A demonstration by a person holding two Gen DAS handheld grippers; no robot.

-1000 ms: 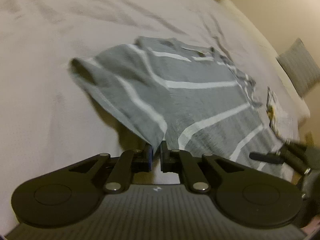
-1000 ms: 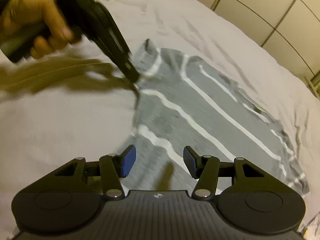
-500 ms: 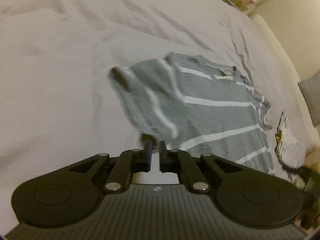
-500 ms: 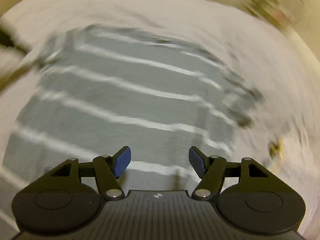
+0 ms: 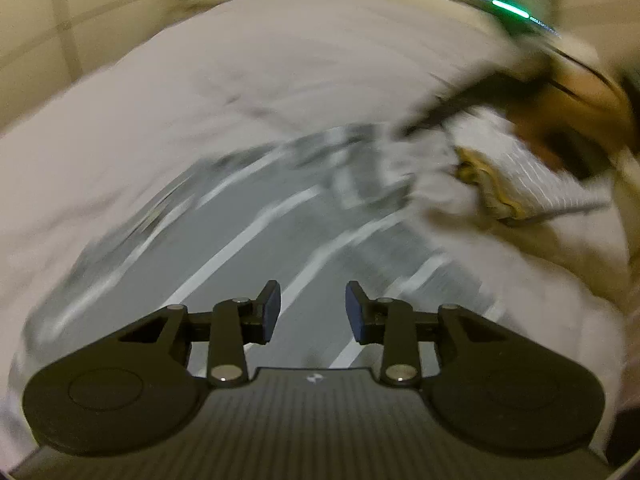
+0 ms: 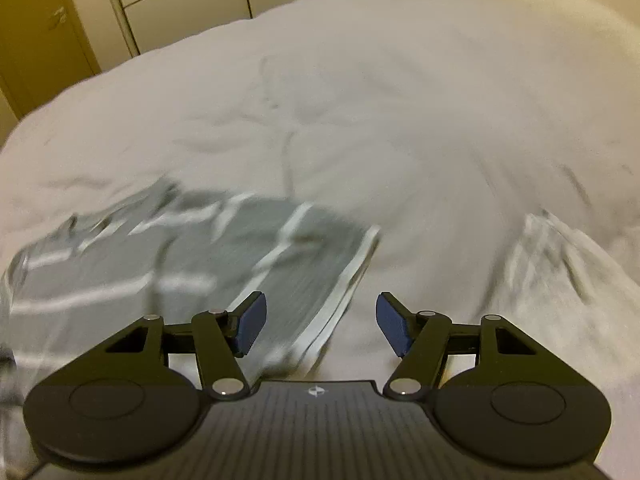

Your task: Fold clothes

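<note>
— What is the setting showing?

— A wide white bedsheet (image 6: 360, 112) is covering a bed, with pale cupboard doors (image 6: 180, 4) standing at about eleven o'clock in the right wrist view. Both views are smeared by motion blur.

— Where is the clothing lying?

— A grey shirt with white stripes (image 5: 248, 232) is lying flat on the sheet. In the left wrist view it is filling the middle, spreading from nine o'clock round to three o'clock just ahead of the fingers. In the right wrist view the same shirt (image 6: 180, 264) is sitting at about nine o'clock, its white-edged border running down towards six o'clock.

— What are the tongs doing?

— The left gripper (image 5: 313, 307) is hanging over the shirt with its jaws spread apart, nothing between them. The right gripper (image 6: 320, 322) is also gaping wide and gripping nothing, poised over the shirt's edge and bare sheet.

— Anything further out?

— A second, pale striped garment (image 6: 560, 264) is lying crumpled at three o'clock in the right wrist view. In the left wrist view, a blurred hand (image 5: 568, 108) is showing at two o'clock.
</note>
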